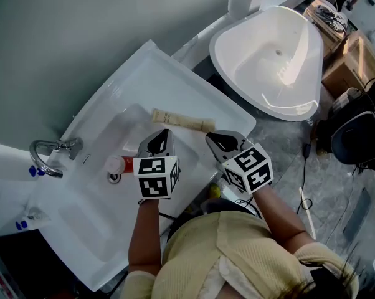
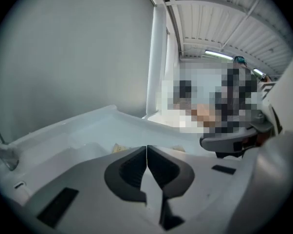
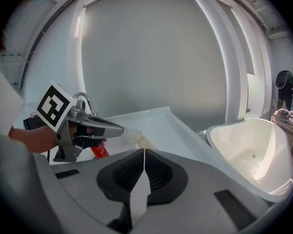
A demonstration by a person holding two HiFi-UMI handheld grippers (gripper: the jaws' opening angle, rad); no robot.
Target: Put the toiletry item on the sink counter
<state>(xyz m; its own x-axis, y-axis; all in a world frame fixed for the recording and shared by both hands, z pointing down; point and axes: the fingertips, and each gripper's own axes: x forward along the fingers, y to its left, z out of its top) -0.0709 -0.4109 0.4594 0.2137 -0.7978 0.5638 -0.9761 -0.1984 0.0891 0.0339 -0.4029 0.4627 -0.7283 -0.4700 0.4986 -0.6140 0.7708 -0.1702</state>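
Beige tube (image 1: 182, 122) flat on glossy counter (image 1: 151, 73); left tongs (image 1: 166, 134), right tongs (image 1: 211, 138) clenched empty

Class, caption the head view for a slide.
Left tool and right tool, both shut, over a white sink bearing a cream tube.

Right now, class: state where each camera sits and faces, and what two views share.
Head view: on the person's head, faces down at sink; forearms show.
Left gripper view: rides left hand-held gripper, faces the wall; shut jaws show.
Right gripper view: rides right hand-held gripper, faces the sink; shut jaws show.
Shared, head and right: beige tube.
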